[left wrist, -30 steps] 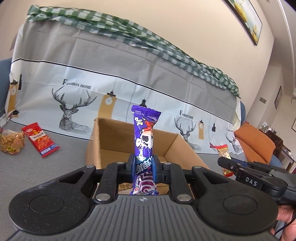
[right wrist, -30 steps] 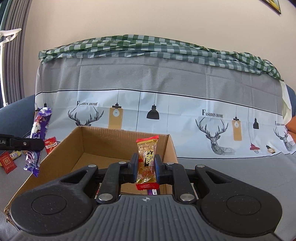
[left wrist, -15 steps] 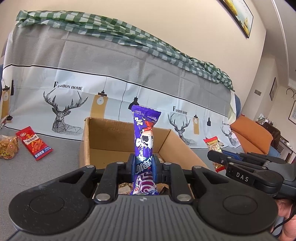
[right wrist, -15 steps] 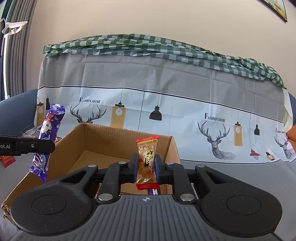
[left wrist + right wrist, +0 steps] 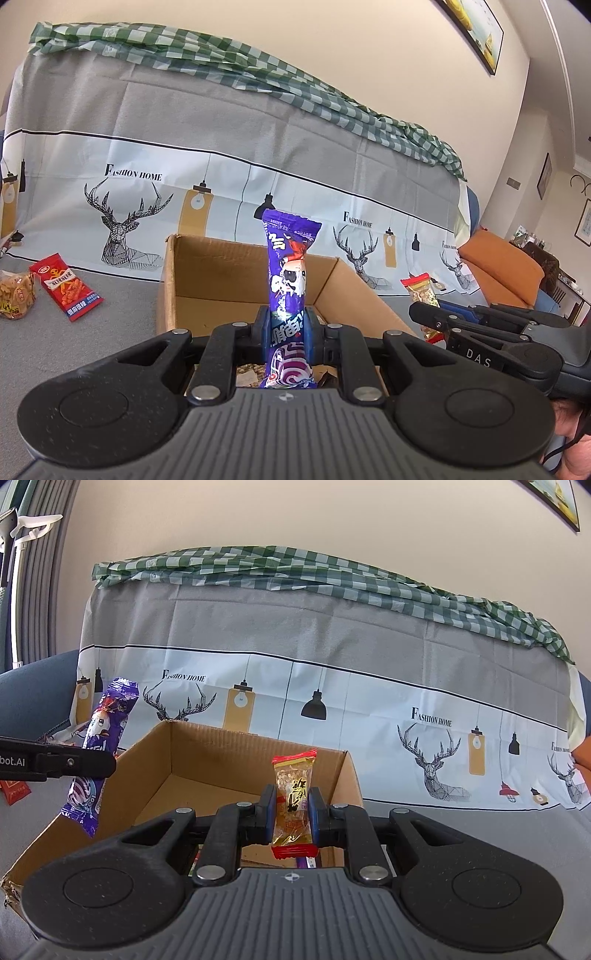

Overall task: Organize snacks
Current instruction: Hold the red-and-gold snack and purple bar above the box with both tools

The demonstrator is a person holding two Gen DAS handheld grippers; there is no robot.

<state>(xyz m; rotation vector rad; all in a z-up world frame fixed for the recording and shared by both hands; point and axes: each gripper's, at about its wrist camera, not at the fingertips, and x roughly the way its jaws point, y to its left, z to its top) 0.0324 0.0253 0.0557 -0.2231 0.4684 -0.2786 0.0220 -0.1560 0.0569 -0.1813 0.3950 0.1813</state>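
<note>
My left gripper [image 5: 287, 334] is shut on a tall purple snack bar [image 5: 290, 280], held upright over the near side of an open cardboard box [image 5: 192, 280]. My right gripper [image 5: 293, 814] is shut on a small clear-and-red peanut candy packet [image 5: 294, 797], also above that box [image 5: 207, 753]. In the right wrist view the purple bar [image 5: 101, 746] hangs at the left over the box's left wall, pinched by the left gripper's fingers [image 5: 74, 762]. The left wrist view shows the candy packet [image 5: 421, 295] at the right. A few wrappers lie on the box floor, mostly hidden.
A red snack packet [image 5: 64, 291] and a bag of brown snacks [image 5: 16, 295] lie on the grey cover left of the box. Behind stands a sofa back draped with a deer-print cloth [image 5: 258, 177] and a green checked cloth [image 5: 295, 568]. An orange cushion [image 5: 506, 266] sits at the right.
Both views have shifted slightly as the grippers rolled; the purple bar now sits closer over the box's left wall in the right wrist view. Both grips are unchanged.
</note>
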